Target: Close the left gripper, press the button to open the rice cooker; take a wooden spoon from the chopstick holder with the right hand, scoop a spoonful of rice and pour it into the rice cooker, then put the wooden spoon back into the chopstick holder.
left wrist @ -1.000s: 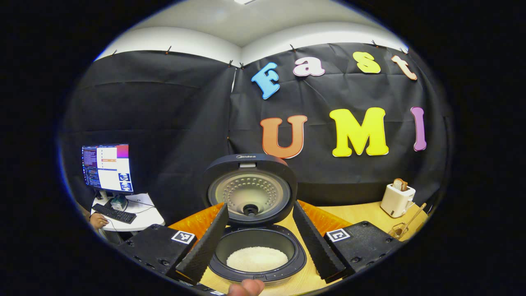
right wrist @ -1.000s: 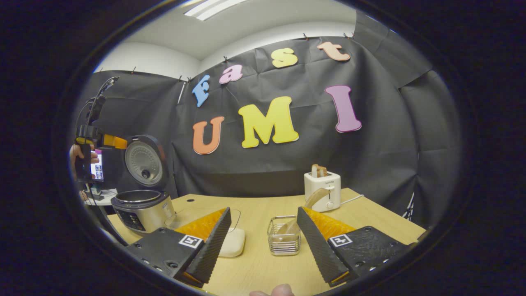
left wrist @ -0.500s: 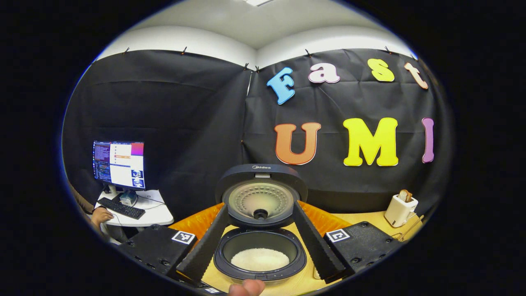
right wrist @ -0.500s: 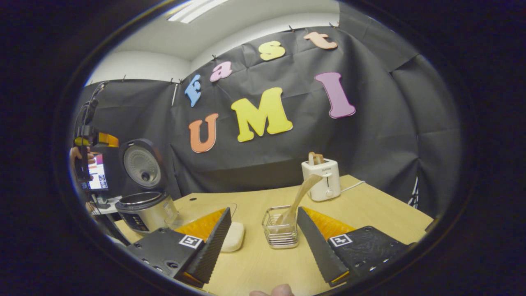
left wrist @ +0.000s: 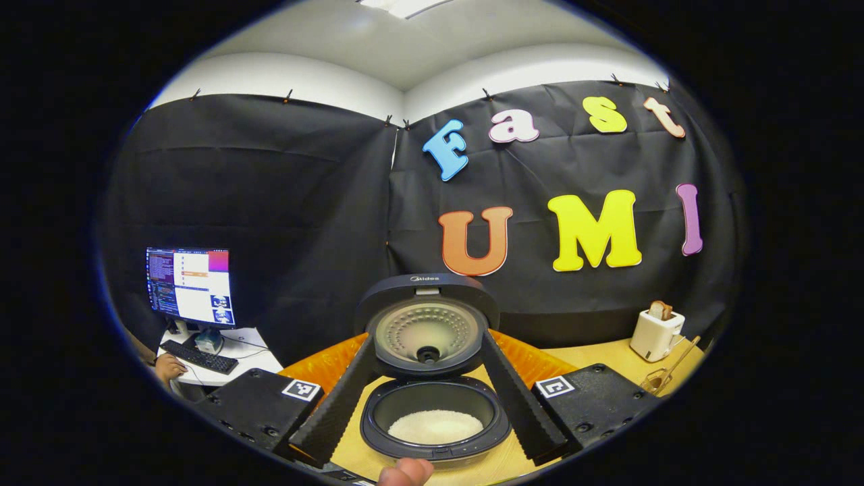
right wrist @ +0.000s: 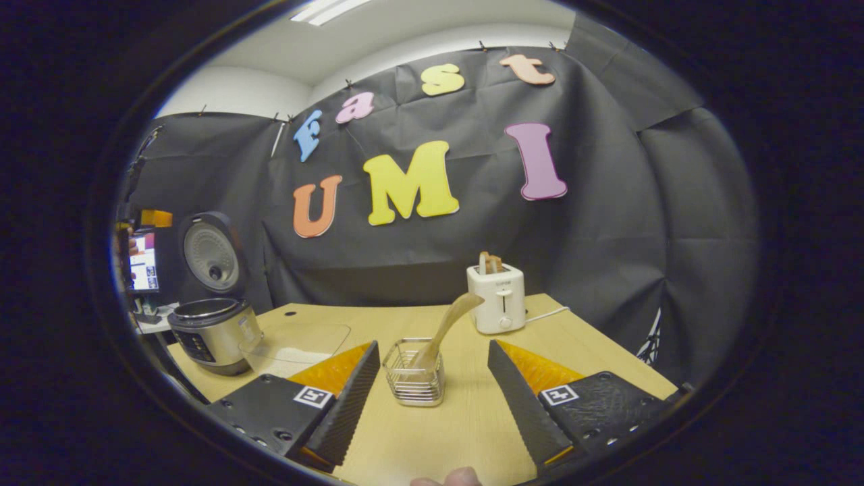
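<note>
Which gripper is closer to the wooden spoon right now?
Right. The right gripper sits open just in front of the chopstick holder holding the wooden spoon. The left gripper hangs open over the rice cooker across the table.

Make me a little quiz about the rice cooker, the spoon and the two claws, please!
1. True or false: the rice cooker has its lid up, with rice inside the pot.
2. Where is the wooden spoon now? A: in the right claw. B: leaning in the chopstick holder. C: lying flat on the table.
3. Fill in: on the table behind the chopstick holder stands a white ____.

Key
1. True.
2. B. The right claw is open, and its fingers do not touch the spoon. The left claw is open too.
3. Toaster.
</note>
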### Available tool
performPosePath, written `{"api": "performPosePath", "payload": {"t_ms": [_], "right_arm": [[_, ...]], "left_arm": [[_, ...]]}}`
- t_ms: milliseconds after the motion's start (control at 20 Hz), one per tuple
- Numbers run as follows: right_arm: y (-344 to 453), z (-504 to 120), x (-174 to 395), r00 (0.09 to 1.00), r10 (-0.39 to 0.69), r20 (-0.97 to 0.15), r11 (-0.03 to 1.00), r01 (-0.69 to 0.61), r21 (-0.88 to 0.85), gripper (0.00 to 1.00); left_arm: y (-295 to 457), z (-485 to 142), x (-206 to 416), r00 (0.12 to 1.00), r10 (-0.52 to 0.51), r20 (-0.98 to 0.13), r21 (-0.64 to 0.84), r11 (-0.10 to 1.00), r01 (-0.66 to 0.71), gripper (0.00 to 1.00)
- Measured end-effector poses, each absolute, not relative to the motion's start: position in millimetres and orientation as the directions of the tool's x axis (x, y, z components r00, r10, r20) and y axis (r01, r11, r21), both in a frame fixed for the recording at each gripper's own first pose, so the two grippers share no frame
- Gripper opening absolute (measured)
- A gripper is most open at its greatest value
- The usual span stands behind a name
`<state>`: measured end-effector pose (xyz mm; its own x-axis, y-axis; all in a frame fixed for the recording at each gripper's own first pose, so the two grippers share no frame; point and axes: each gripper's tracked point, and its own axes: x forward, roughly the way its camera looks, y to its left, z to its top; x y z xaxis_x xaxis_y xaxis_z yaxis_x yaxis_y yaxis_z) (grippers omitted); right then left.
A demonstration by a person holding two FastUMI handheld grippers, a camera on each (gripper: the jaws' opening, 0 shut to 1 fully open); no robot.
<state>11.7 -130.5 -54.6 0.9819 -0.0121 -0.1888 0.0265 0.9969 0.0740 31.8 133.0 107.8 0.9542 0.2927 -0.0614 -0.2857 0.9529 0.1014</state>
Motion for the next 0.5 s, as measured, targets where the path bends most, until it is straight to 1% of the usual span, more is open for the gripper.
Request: {"api": "performPosePath", "payload": {"t_ms": [100, 150, 300, 350, 400, 500], "right_arm": [[-127.9, -64.6, 28.4, 0.976, 0.004, -0.216, 0.994, 0.02, 0.107, 0.99], [-126.9, -72.0, 36.8, 0.972, 0.008, -0.233, 0.993, 0.02, 0.118, 0.96], [-125.9, -87.8, 59.9, 0.961, 0.006, -0.277, 0.992, 0.029, 0.121, 0.96], [-129.7, -90.9, 67.3, 0.96, -0.009, -0.281, 0.994, 0.04, 0.104, 1.0], [-130.2, -93.6, 75.2, 0.958, -0.01, -0.288, 0.994, 0.04, 0.099, 0.96], [-125.7, -105.8, 90.4, 0.947, 0.012, -0.32, 0.991, 0.031, 0.128, 0.96]], "left_arm": [[131.2, 108.1, 30.2, 0.957, 0.288, -0.044, 0.102, 0.954, -0.282, 0.99], [131.2, 107.8, 27.7, 0.956, 0.291, -0.04, 0.099, 0.953, -0.286, 0.99], [132.0, 105.9, 25.7, 0.957, 0.287, -0.033, 0.089, 0.955, -0.283, 0.99], [132.1, 105.4, 25.4, 0.957, 0.288, -0.032, 0.086, 0.955, -0.284, 0.99], [133.6, 105.4, 24.8, 0.957, 0.289, -0.029, 0.088, 0.954, -0.286, 0.99], [139.3, 101.7, 26.2, 0.953, 0.302, -0.031, 0.094, 0.95, -0.298, 0.99]]}}
